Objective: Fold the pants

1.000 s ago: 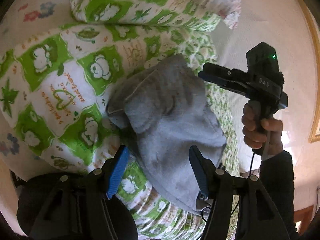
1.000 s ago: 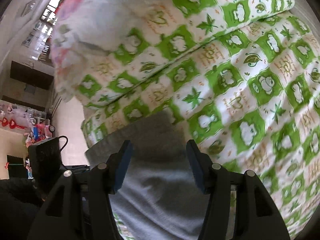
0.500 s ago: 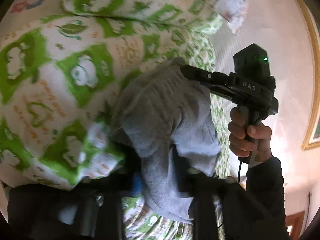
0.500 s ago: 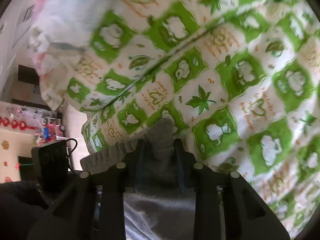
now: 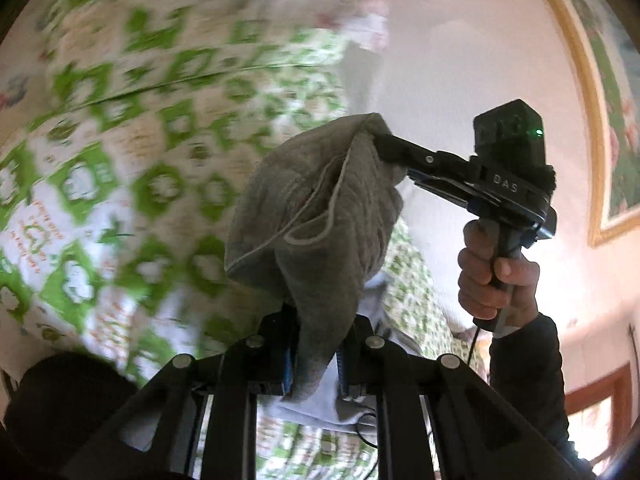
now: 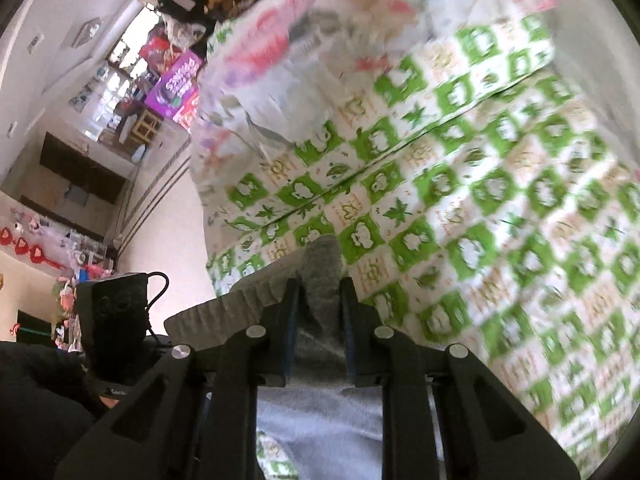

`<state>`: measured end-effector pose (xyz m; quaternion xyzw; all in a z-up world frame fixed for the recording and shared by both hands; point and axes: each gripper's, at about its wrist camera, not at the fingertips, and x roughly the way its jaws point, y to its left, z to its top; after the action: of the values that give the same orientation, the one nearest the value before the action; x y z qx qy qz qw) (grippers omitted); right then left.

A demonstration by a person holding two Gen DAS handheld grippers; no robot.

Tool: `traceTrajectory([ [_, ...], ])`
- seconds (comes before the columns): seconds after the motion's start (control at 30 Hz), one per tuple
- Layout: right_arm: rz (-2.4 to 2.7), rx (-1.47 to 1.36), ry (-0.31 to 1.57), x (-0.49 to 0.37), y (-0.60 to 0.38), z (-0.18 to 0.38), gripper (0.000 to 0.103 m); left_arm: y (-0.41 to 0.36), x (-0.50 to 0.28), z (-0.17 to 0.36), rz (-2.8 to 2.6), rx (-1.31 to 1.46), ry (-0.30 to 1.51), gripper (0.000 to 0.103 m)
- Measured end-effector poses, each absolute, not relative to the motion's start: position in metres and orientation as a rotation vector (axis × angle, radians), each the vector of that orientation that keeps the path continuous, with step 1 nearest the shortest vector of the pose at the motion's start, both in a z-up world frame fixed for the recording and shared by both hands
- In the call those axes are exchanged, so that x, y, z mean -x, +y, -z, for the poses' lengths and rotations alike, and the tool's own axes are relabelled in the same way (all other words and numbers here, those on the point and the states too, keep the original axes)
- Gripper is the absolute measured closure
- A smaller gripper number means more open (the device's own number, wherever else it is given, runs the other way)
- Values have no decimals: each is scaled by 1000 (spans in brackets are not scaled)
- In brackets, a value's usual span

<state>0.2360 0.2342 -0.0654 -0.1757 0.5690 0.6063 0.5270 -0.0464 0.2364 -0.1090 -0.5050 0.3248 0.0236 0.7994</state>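
Note:
The grey pants (image 5: 316, 216) hang bunched in the air above the green-and-white patterned bed cover (image 5: 100, 184). My left gripper (image 5: 316, 354) is shut on a lower fold of them. My right gripper (image 5: 380, 146) shows in the left wrist view, shut on the upper corner of the pants and held by a hand. In the right wrist view my right gripper (image 6: 320, 312) is shut on a grey fold (image 6: 324, 272), with more of the pants hanging below it.
A flowered pillow (image 6: 304, 52) lies at the head of the bed cover (image 6: 500, 208). A gold-framed picture (image 5: 600, 100) hangs on the white wall to the right. A cluttered room with shelves (image 6: 132, 92) lies to the left.
Both grippers shut on the grey pants and lifted them up off the bed. The pants now hang between the two grippers.

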Motion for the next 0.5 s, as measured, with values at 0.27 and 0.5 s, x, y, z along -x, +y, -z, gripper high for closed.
traceTrajectory([
  [0.27,-1368,346,1295,-253,153,13,82,175,21,65,109,963,703,90],
  [0.5,-1253,274,1267,-268,66,-15,82,114,-10,48,252,890,753,90],
])
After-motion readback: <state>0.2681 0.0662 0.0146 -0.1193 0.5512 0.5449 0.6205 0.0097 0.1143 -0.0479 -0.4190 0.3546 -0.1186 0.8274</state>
